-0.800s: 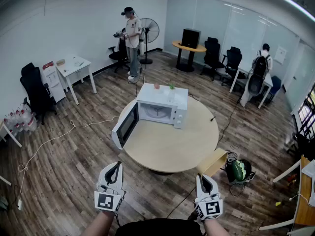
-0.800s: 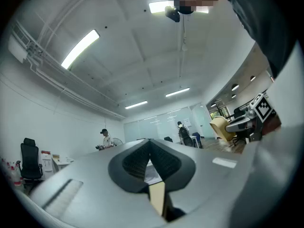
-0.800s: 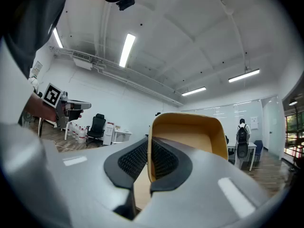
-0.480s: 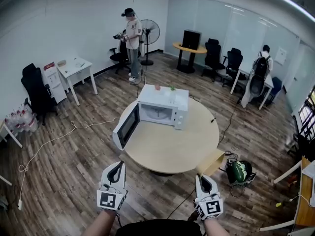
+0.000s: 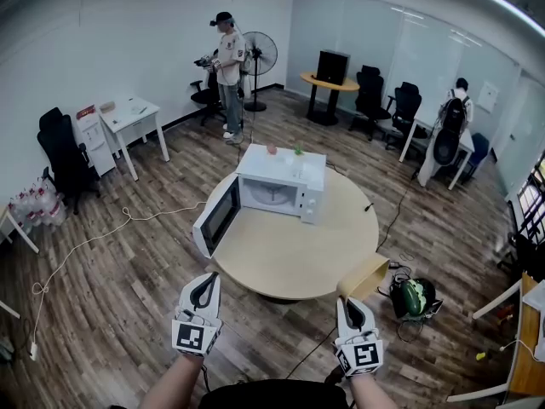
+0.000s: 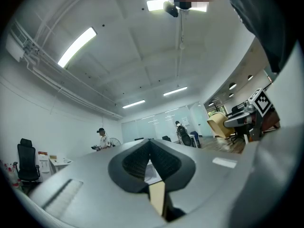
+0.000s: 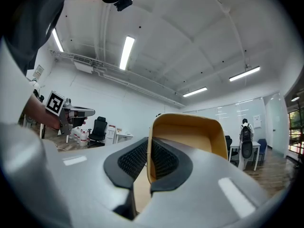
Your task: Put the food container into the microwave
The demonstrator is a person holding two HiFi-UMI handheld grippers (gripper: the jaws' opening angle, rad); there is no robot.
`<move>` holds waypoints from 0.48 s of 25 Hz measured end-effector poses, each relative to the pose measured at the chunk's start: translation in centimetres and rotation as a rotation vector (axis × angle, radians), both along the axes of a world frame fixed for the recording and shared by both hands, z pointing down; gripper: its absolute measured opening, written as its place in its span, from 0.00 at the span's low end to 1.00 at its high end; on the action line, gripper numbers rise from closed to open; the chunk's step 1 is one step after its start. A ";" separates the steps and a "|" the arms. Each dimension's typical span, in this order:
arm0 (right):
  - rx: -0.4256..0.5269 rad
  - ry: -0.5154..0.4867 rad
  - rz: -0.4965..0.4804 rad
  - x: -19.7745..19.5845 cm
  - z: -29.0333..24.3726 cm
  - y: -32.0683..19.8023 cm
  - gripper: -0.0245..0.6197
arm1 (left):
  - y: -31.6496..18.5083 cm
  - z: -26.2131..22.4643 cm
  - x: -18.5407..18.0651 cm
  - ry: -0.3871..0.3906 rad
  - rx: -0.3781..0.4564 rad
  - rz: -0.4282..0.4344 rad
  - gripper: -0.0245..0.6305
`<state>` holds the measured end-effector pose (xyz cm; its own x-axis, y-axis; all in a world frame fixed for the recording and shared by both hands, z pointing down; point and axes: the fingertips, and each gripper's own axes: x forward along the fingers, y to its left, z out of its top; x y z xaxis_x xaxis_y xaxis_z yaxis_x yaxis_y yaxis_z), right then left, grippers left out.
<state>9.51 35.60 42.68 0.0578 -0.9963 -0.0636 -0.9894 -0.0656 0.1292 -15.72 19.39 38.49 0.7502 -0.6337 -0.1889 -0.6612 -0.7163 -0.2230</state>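
right gripper [image 5: 353,307] is clamped on the near wall of the food container [image 5: 368,278], a tan, shallow, empty paper tray held over the table [image 5: 298,258] edge. its long axis runs forward from the jaws. the microwave [image 5: 277,181] lies ahead and to the left, well apart, door [image 5: 220,216] swung open leftward. left gripper [image 5: 204,285] is closed and empty, nearer the door.

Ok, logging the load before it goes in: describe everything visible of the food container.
The food container is a shallow tan tray, paper-like, with rounded corners and nothing visible inside. It is held in the air, tilted, by the round table's near right rim. One wall is pinched in the right gripper.
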 end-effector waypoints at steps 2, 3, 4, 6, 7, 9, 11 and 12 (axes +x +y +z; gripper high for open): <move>0.004 0.004 0.001 0.4 0.1 0.0 0.07 | -0.2 -0.3 0.5 -0.004 0.008 -0.002 0.03; 0.006 0.005 0.001 0.7 0.1 0.0 0.07 | -0.2 -0.3 0.8 -0.005 0.013 0.000 0.04; 0.008 0.005 -0.001 0.9 0.0 0.1 0.07 | -0.2 -0.4 1.1 -0.006 0.016 0.001 0.03; 0.016 -0.001 -0.008 1.4 0.0 0.4 0.07 | 0.2 -0.5 1.6 -0.008 0.016 -0.008 0.03; 0.020 -0.005 -0.014 1.7 0.0 0.5 0.07 | 0.5 -0.8 2.0 -0.011 0.013 -0.019 0.04; 0.025 -0.011 -0.028 2.3 0.2 0.7 0.07 | 1.2 -1.0 2.9 -0.017 0.016 -0.029 0.03; 0.029 -0.014 -0.044 2.8 0.6 1.0 0.07 | 2.0 -0.5 3.8 -0.018 0.025 -0.019 0.03; 0.031 -0.015 -0.052 3.0 0.9 1.0 0.07 | 2.2 -0.3 4.1 -0.018 0.023 -0.022 0.03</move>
